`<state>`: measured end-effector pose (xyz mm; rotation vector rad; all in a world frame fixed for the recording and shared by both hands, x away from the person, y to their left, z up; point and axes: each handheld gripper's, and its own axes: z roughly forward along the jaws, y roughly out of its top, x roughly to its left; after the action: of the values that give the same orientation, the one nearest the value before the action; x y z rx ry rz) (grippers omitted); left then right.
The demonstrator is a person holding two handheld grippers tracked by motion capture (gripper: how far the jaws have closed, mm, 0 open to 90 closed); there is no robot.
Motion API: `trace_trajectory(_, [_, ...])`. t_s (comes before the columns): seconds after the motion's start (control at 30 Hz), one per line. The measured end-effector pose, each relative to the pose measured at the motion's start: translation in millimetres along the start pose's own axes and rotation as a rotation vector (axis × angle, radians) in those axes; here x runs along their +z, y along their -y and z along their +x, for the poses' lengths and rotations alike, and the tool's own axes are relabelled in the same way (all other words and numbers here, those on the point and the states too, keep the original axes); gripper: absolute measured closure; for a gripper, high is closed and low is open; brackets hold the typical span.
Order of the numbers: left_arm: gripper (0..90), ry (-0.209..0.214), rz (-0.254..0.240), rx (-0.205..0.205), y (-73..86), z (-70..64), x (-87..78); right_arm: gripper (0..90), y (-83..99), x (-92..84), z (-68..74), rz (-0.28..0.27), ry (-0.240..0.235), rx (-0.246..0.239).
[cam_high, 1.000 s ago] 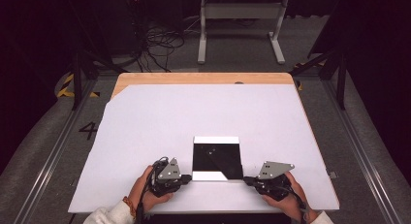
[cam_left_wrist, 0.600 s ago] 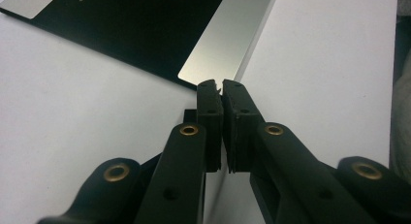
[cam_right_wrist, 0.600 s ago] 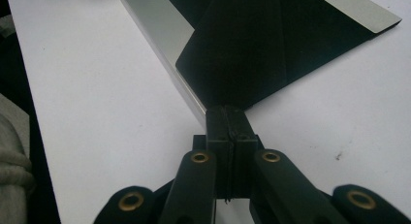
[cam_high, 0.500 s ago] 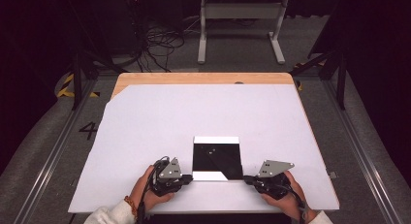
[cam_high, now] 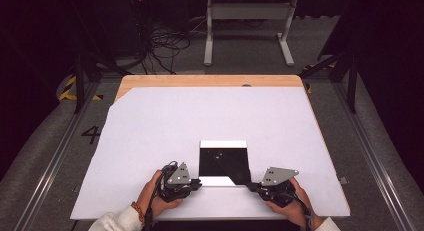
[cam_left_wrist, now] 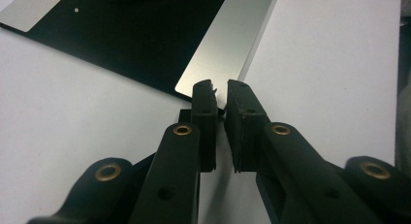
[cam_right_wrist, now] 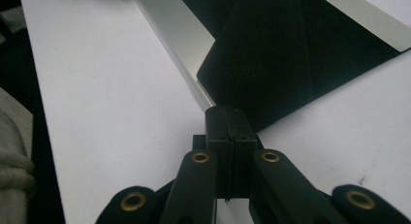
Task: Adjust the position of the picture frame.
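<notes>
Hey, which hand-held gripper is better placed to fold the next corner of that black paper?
Probably the right hand-held gripper: its jaws are shut at the black paper's folded near corner. The left hand-held gripper has just been opening, jaws slightly apart at the unfolded corner.

The high view looks forward and down from six o'clock over the whole table (cam_high: 150, 141). Both gripper views sit low and close, sharing the black sheet (cam_high: 222, 163) (cam_left_wrist: 121, 40) (cam_right_wrist: 291, 49).
</notes>
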<state>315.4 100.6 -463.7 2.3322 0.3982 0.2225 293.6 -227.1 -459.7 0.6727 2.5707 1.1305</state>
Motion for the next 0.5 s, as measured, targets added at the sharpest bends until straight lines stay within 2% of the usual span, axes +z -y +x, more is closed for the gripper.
trace_trajectory(0.07, [82.2,-0.03,0.02,0.026,-1.8,-3.8,0.0,90.0,-1.2,1.4,0.3,0.002,0.001,-0.008])
trace_trajectory(0.17, [82.2,-0.03,0.02,0.02,-2.6,-3.6,0.6,90.0,-1.3,1.9,0.1,-0.001,0.002,-0.008])
trace_trajectory(0.3, [82.1,-0.064,0.038,0.046,-5.6,-6.2,1.8,90.0,-2.3,3.0,-0.2,0.001,0.011,-0.009])
trace_trajectory(0.5, [82.1,-0.077,0.04,0.051,-7.8,-3.1,4.0,90.0,-4.0,4.7,-1.2,0.003,0.021,0.001])
